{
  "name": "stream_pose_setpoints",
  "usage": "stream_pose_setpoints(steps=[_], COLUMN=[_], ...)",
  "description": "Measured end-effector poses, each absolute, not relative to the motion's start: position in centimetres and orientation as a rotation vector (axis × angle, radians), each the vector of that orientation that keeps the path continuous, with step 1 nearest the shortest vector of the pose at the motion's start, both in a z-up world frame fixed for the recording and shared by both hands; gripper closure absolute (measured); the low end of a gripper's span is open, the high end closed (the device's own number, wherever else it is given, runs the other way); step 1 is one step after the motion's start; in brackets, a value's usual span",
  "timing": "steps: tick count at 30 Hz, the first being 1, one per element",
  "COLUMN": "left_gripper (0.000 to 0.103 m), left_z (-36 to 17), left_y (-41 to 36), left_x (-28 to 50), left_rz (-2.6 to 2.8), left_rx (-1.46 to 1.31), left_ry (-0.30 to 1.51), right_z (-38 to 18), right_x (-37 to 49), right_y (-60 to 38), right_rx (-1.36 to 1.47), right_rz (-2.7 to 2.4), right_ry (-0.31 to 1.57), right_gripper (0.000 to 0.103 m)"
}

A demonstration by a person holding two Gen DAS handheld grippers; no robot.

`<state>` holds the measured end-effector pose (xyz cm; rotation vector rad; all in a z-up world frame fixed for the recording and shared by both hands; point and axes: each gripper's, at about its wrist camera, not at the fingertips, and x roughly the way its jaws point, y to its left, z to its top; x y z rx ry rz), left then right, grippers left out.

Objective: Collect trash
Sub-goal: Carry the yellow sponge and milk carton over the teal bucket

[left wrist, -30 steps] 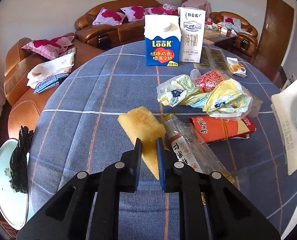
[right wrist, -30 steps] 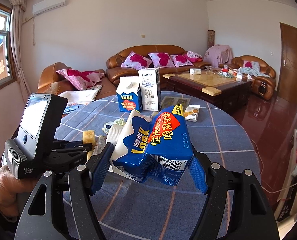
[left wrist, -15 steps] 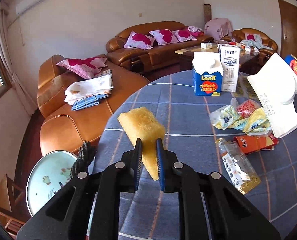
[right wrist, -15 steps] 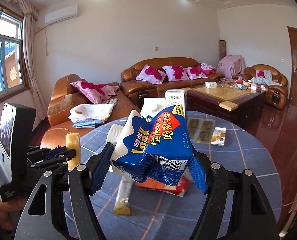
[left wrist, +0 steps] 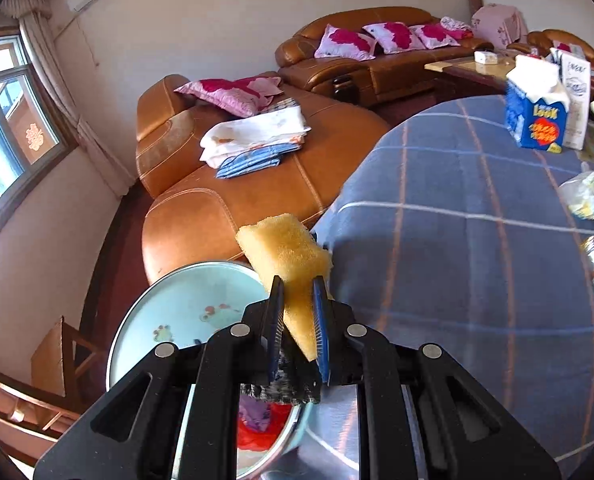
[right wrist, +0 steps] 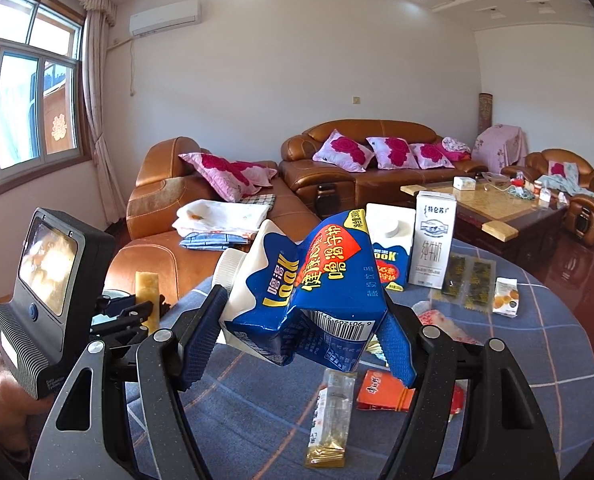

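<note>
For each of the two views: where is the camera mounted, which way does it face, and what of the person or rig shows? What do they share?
Left wrist: on the left gripper, facing down past the table edge at a bin; its fingers pinch a yellow sponge.
Right wrist: on the right gripper, facing the sofas; it clamps a crushed blue carton; a hand shows.
Shared: sponge, upright cartons, table.

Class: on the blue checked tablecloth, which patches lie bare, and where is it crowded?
Bare: the tablecloth from its near edge to the standing blue LOOK carton. Crowded: the right side, around the snack wrappers, clear sachet and orange packet.
</note>
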<state>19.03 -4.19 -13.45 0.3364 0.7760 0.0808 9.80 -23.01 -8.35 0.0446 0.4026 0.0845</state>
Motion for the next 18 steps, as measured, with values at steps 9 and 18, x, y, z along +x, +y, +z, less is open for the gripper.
stream_pose_setpoints(steps=[9, 18], left_gripper=[0.089, 0.089], left_z=[-12.6, -10.3], left_y=[6.1, 8.8], left_x=[17.3, 13.1], left_rz=[0.242, 0.268], left_rx=[0.228, 0.172], left_ry=[0.812, 0.785], right_z=[-8.5, -8.7], right_x=[10.3, 12.4], right_y=[-20.6, -14.3], right_rx=[0.039, -0.008], right_rz=[0.136, 0.278], right_ry=[0.410, 0.411], right_gripper=[0.033, 0.033])
